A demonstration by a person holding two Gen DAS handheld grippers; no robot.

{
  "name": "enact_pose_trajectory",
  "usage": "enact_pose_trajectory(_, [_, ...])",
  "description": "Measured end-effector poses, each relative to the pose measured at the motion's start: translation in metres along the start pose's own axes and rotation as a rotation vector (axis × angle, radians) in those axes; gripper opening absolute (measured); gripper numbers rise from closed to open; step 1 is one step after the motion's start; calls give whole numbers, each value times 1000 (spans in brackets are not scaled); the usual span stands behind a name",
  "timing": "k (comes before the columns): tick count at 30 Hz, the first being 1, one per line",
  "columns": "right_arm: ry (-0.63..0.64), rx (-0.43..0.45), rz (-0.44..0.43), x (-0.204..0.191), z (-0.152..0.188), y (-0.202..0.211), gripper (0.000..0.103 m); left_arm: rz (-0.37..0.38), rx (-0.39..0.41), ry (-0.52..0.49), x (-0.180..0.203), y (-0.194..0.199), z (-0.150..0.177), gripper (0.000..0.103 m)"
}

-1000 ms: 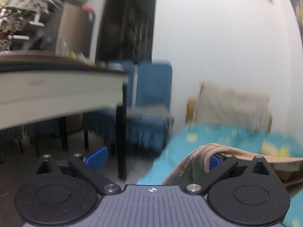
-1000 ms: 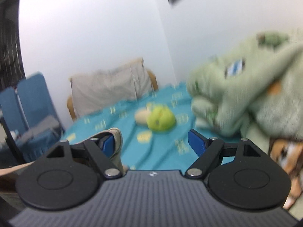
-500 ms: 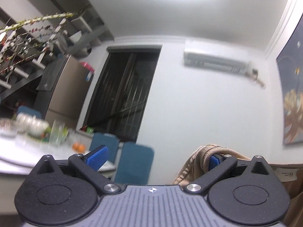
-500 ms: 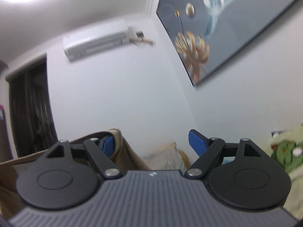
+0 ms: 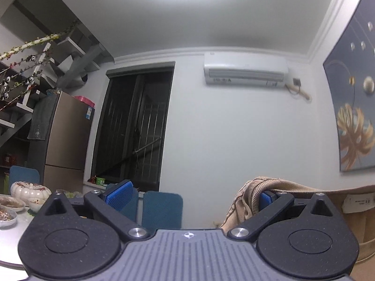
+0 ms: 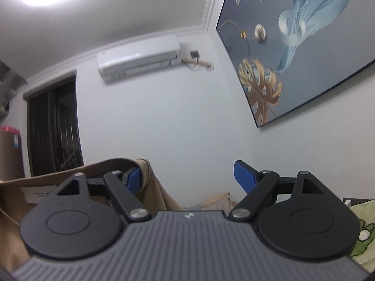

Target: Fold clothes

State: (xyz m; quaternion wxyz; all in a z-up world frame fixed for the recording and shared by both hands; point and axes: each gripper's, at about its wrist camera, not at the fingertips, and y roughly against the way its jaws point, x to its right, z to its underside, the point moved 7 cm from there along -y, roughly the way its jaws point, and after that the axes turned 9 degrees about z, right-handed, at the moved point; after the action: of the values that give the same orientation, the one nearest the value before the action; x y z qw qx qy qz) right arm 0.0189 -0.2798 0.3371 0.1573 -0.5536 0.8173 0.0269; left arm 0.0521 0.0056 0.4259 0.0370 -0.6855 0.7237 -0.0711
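Note:
A tan garment with a ribbed hem (image 5: 276, 187) hangs over the right finger of my left gripper (image 5: 192, 194), whose jaws stand wide apart. The same tan garment (image 6: 150, 178) drapes over the left finger of my right gripper (image 6: 189, 175), also wide open. The cloth stretches between the two grippers, with a white label (image 5: 358, 202) showing. Both grippers are raised and tilted up toward the wall and ceiling. A green plush garment (image 6: 363, 229) shows at the lower right of the right wrist view.
A white wall with an air conditioner (image 5: 246, 71), a dark door (image 5: 136, 126) and a large painting (image 6: 304, 46) face me. A fridge (image 5: 68, 138), blue chairs (image 5: 161, 208) and a white table with dishes (image 5: 14, 210) lie to the left.
Both grippers have swung up from the turquoise bed level to face the wall and ceiling, lifting the tan garment hooked on their fingers. The jaws stayed apart.

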Motion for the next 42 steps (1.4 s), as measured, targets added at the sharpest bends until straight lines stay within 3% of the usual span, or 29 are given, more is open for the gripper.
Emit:
enact_pose_trajectory(5, [58, -83, 22, -1, 68, -74, 83, -22, -92, -16, -12, -102, 97, 103])
enact_pose_trajectory(10, [130, -162, 57, -4, 161, -165, 83, -41, -186, -21, -25, -198, 202, 103])
enact_pose_trajectory(17, [227, -264, 95, 5, 346, -292, 82, -47, -359, -25, -23, -324, 417, 103])
enact_pose_trajectory(21, [282, -370, 115, 22, 454, -348, 81, -39, -481, -63, -21, -376, 532, 103])
enact_pose_trajectory(24, [306, -444, 132, 35, 515, -377, 81, -1, -591, -155, -13, -393, 574, 103])
enact_pose_trajectory(29, [365, -607, 128, 42, 574, -402, 82, 64, -772, -311, -2, -420, 644, 102])
enact_pose_trajectory(33, [479, -865, 3, 26, 613, -403, 82, 118, -916, -436, 6, -441, 699, 100])
enact_pose_trajectory(36, [521, -907, -113, 2, 613, -388, 83, 240, -993, -537, 22, -438, 704, 101])
enact_pose_trajectory(39, [408, -871, -192, -15, 592, -378, 87, 339, -986, -433, 27, -431, 681, 102])
enact_pose_trajectory(42, [287, -820, -211, -18, 564, -356, 86, 377, -907, -270, 21, -415, 648, 102])
